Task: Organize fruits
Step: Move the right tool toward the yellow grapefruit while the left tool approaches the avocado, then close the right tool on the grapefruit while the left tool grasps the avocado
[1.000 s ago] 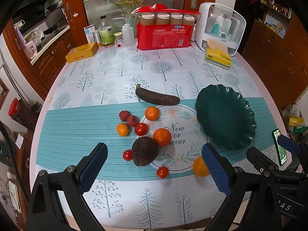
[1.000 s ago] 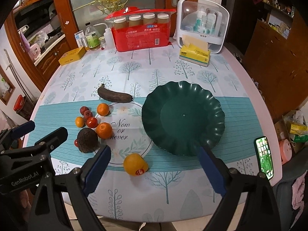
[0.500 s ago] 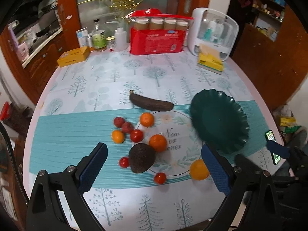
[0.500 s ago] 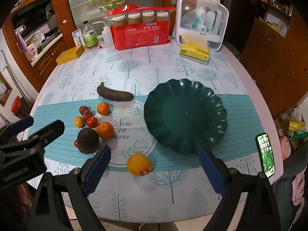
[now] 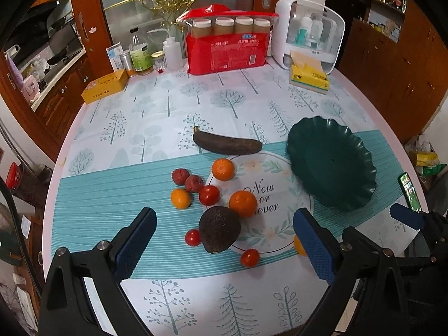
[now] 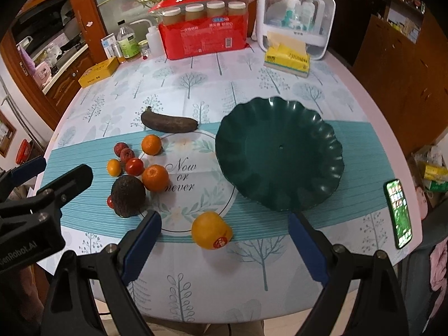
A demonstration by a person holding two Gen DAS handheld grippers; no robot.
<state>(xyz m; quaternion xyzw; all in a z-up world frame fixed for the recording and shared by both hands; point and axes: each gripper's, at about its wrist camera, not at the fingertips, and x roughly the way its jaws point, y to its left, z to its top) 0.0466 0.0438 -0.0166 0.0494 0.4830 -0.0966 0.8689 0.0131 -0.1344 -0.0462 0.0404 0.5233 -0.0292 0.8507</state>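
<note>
Fruits lie loose on the table (image 6: 350, 106), left of the green plate (image 6: 280, 154), which holds nothing. We see, by size, the dark banana (image 6: 169, 123), the avocado (image 6: 128, 196) and the stickered orange (image 6: 211, 231) nearest us, then tangerines and cherry tomatoes. Our left gripper (image 5: 224, 240) and right gripper (image 6: 224, 246) hover above them, jaws wide apart, gripping nothing.

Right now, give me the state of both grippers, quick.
Left gripper: open, holding nothing, above the fruit cluster.
Right gripper: open, holding nothing, above the large orange.
</note>
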